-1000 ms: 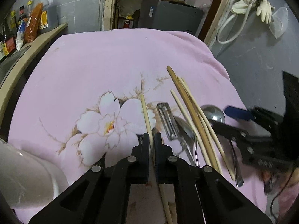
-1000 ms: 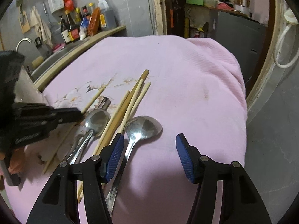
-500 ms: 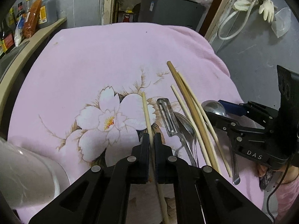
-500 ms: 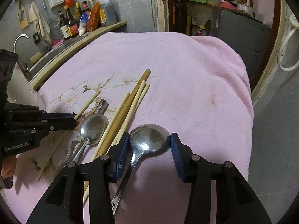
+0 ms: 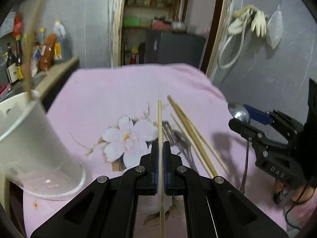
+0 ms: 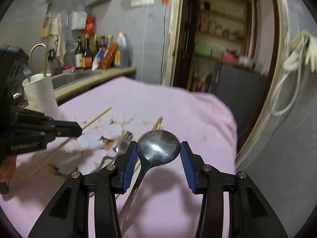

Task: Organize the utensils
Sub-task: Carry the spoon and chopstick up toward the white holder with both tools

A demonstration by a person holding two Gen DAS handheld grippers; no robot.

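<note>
Five chopsticks show: one (image 5: 160,123) in a gripper, three (image 5: 190,130) on the cloth, one (image 5: 32,39) in the single white holder (image 5: 35,138). Two spoons: one (image 6: 158,150) gripped, another (image 5: 183,140) beside one peeler (image 5: 168,130).

Dim, motion-blurred, fisheye-warped edges

White lettering reading "GenRobot.AI" stands on the black side of the left gripper (image 6: 79,129), at the near left of the right wrist view; it is a little blurred. In the left wrist view, the black body of the right gripper (image 5: 240,118), at the near right, carries raised letters that seem to read "DAS", seen at an angle. The labels on the bottles (image 6: 87,53) on the far bench (image 6: 95,81) are too blurred to read.
</note>
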